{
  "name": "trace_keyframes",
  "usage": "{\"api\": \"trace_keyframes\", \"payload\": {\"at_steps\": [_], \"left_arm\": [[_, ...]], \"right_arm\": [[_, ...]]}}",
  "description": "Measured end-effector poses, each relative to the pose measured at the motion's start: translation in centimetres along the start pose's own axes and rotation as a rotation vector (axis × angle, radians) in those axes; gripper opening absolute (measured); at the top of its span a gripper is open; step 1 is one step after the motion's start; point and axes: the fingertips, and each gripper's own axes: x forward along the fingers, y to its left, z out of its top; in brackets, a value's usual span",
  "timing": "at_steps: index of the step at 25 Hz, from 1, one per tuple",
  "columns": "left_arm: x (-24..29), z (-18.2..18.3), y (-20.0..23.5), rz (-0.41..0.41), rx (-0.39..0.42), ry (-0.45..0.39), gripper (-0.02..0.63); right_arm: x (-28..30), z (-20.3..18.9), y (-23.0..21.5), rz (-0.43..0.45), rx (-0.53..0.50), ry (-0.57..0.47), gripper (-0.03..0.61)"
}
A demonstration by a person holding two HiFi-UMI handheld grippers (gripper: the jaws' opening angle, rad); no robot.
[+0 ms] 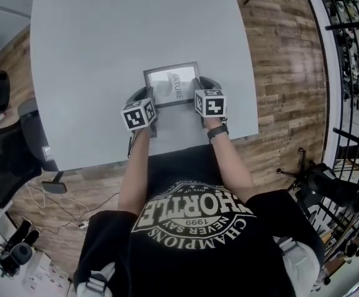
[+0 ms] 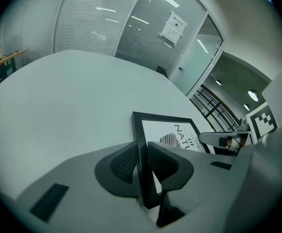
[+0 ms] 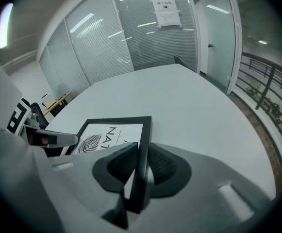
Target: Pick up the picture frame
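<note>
Can't read the whole print: glare and the pads cover part of it. The picture frame (image 1: 172, 85) sits between both claws, flat on the table (image 1: 105, 54) or just lifted, can't tell. Left claw (image 2: 141, 161) pinches its left rail, right claw (image 3: 140, 164) pinches the right rail.

Inspector: Class of premises?
Assessor: Office. Glazed partitions (image 3: 131, 42) with blinds, notice (image 3: 166, 12) posted on the glass, large grey worktop (image 1: 105, 54), black swivel chair (image 1: 6, 159), wood-plank floor (image 1: 284, 73).
Inspector: Noted.
</note>
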Motion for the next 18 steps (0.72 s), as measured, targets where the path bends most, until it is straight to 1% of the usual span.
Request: {"api": "trace_keyframes", "payload": {"at_steps": [3,10,18], "left_arm": [[-0.9,0.0,-0.2,0.002,-0.005,-0.008,0.072],[-2.7,0.9,-1.4,-0.019,0.022,-0.047,0.072],[-5.1,2.2,-2.2,-0.027,0.043,-0.097,0.072]], "right_arm": [[-0.8,0.3,0.3,-0.002,-0.007,-0.017,0.067],[-2.8,0.5,0.7,-0.011,0.0,-0.049,0.066],[-5.2,2.0,1.5,-0.02,-0.011,-0.119,0.066]]}}
